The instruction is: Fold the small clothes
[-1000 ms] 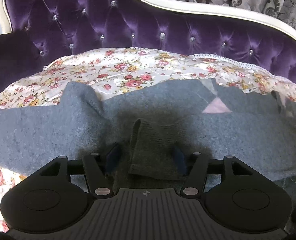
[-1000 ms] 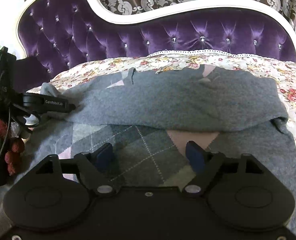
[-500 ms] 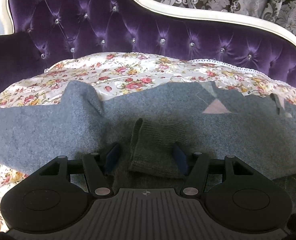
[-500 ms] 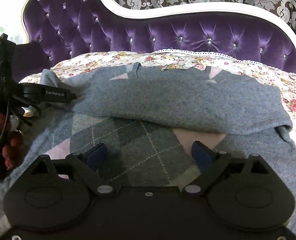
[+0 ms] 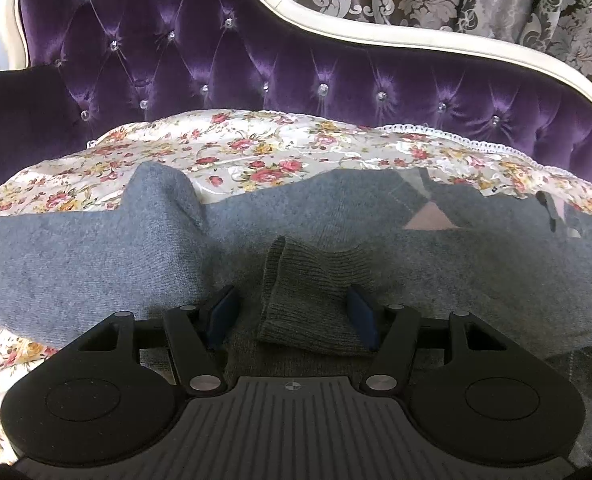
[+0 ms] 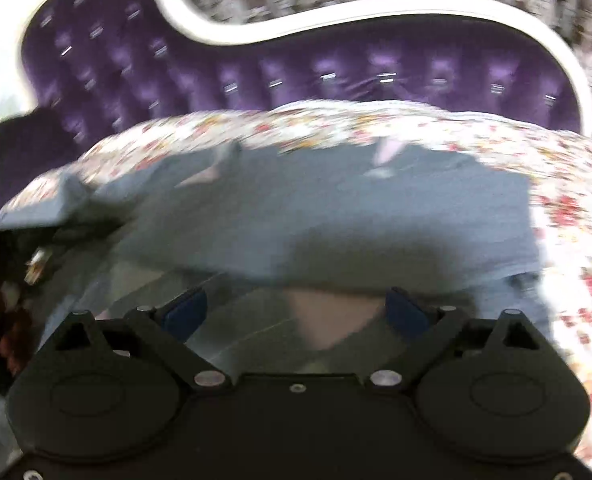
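Sweater was the thing to fold: grey knit, spread across the floral cover in front of the purple headboard, with its upper part already laid over towards you and an argyle panel showing below that flap in the right view. You had the left gripper low over the cloth, fingers spread, and the ribbed cuff lay between the pads, neither pad visibly pressing it. Your right gripper was also spread, hovering over the argyle panel near the flap's edge; that view was badly smeared, so I could not tell whether it touched the knit.

To my eye, the step in hand was taking the cuff to bring the sleeve in. To do it well, you needed to close squarely on the ribbing, well in from its edge, because ribbed knit stretches and slides out of a shallow pinch. You would have done best to catch only the cuff and not the layer under it, otherwise the body would have been dragged along. Lifting just enough to clear the cloth, then laying the sleeve flat across the body, would have kept the fold neat. Your right gripper could have pinned the body meanwhile, once you had steadied it.
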Available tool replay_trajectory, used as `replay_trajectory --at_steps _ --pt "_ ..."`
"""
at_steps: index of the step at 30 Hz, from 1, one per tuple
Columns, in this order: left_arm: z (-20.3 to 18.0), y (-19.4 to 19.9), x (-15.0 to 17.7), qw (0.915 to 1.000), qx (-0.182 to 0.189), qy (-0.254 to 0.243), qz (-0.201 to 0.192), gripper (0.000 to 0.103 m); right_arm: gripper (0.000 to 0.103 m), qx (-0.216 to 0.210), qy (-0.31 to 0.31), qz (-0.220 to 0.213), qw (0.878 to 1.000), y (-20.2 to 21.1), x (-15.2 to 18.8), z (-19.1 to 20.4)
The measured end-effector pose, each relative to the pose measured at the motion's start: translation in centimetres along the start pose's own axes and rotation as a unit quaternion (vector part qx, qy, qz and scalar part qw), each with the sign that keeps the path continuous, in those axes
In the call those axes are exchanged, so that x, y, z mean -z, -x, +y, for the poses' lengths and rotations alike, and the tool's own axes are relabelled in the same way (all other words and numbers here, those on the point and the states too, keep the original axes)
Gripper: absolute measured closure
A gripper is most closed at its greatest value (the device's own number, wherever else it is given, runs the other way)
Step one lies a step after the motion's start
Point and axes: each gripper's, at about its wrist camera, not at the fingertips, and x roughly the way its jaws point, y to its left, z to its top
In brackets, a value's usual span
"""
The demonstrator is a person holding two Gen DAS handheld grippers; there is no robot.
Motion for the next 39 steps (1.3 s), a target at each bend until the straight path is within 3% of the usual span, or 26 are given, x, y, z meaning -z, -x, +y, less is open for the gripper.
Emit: replay_trajectory --at_steps 5,9,13,17,21,26,30,34,39 --pt "-0.1 0.0 0.0 1.0 -0.001 -0.001 -0.001 0.044 0.008 0.054 -0.072 -0.008 0.996 0.4 -1.2 -6.1" --pt "-0.1 0.0 0.0 1.0 -0.001 -0.002 -0.001 0.044 0.01 0.116 -0.167 0.011 0.979 1.7 -1.0 -10.7" --pt "0.2 0.1 -0.3 0.9999 0.007 0.003 0.007 0.043 0.011 0.117 -0.227 -0.026 0.966 5.1 -0.2 -12.2" --pt "1.8 1.0 -1.1 0.998 0.044 0.031 0.032 0.044 0.011 0.117 -0.177 -0.067 0.975 7.1 -1.6 -9.7" --pt "4.4 2.8 -0.9 0.9954 0.061 0.066 0.032 0.043 0.011 0.075 -0.133 -0.106 0.983 6.8 -1.8 -7.6" --pt "8.8 5.3 -1.7 0.9957 0.055 0.074 0.005 0.043 0.011 0.037 -0.104 -0.094 0.989 5.0 -1.7 -5.3" --pt "13.2 6.2 -2.9 0.9949 0.027 0.097 -0.007 0.042 0.011 0.004 -0.076 -0.096 0.992 5.1 -1.5 -3.3" --pt "18.1 6.0 -4.0 0.992 -0.035 0.12 -0.012 0.041 0.01 -0.017 -0.052 -0.109 0.993 5.6 -1.3 -1.5" --pt "24.6 5.0 -4.1 0.9791 -0.08 0.187 0.009 0.041 0.01 -0.039 -0.025 -0.121 0.991 5.9 -1.2 0.2"
